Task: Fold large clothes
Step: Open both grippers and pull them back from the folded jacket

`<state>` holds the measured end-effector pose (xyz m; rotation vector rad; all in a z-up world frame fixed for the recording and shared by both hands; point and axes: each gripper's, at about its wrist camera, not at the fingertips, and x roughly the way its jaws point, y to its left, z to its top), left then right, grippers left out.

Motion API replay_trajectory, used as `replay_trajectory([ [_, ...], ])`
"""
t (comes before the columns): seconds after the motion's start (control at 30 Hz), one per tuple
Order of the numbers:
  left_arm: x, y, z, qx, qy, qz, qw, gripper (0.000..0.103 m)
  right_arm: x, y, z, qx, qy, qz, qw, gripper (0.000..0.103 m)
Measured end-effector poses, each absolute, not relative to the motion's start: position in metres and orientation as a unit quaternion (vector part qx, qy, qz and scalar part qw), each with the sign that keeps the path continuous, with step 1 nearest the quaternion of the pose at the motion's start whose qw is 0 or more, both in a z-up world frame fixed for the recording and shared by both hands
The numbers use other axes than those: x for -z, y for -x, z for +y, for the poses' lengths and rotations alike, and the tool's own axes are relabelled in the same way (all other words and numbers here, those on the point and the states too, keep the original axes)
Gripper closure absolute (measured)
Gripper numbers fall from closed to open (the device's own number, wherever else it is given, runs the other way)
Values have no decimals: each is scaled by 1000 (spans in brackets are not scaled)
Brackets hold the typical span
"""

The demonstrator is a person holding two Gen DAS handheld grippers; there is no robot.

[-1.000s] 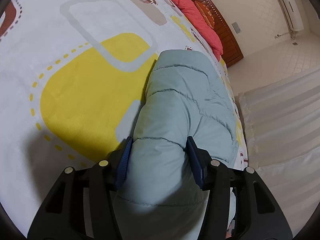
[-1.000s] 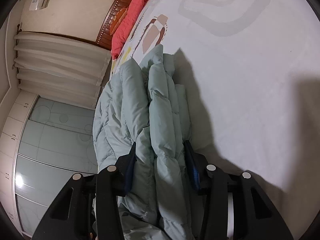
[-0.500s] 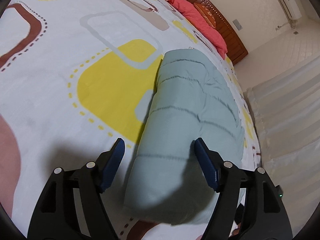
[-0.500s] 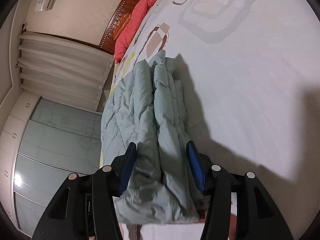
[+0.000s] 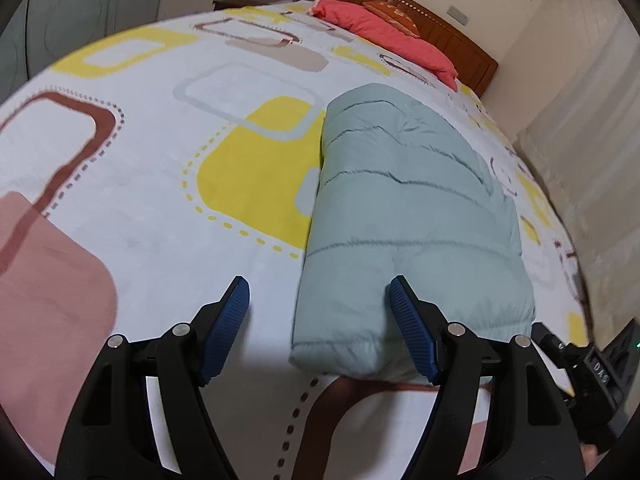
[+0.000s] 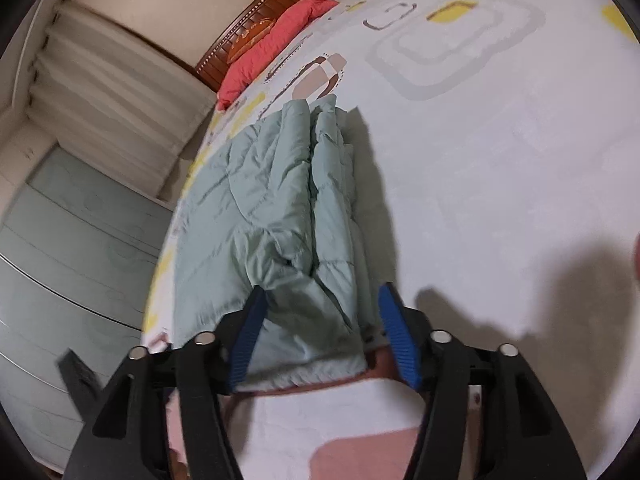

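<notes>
- folded pale green quilted jacket [image 5: 404, 216] lying flat on the bed [image 5: 152, 168], near the bed's edge on the curtain side; patterned bedspread with yellow, brown and grey rounded squares beneath it.
- left gripper [image 5: 320, 328]: released, jaws having just been opening; blue pads [image 5: 228, 328] stand wide, one over bare bedspread, the other in front of the jacket's near end; no fabric pinched.
- right gripper [image 6: 320, 332]: released, jaws having just been opening; the jacket's stacked open edges [image 6: 328, 208] appear between the pads in this view, but the pads do not press on them.
- red pillow [image 5: 392, 40] at the head of the bed, against a wooden headboard [image 5: 448, 36], well apart from the jacket.
- pale curtains [image 6: 112, 92] and a glass-fronted wardrobe [image 6: 72, 248] beside the bed.
</notes>
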<state>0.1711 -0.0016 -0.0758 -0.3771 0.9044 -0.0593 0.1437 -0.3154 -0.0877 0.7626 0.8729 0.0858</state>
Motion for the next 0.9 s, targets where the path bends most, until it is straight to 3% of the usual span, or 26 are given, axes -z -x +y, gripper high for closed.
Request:
replay_trajectory([
  [0.2, 66, -156, -11, 13, 128, 418, 899, 20, 70, -133, -292, -14, -276, 419, 865, 43],
  [0.3, 59, -147, -15, 7, 104, 404, 909, 17, 62, -127, -279, -1, -232, 415, 880, 35],
  [0.43, 52, -137, -19, -4, 86, 392, 916, 12, 57, -126, -264, 12, -184, 408, 894, 34],
  [0.9, 23, -117, -24, -32, 39, 359, 932, 7, 33, -116, -235, 26, -114, 383, 916, 27],
])
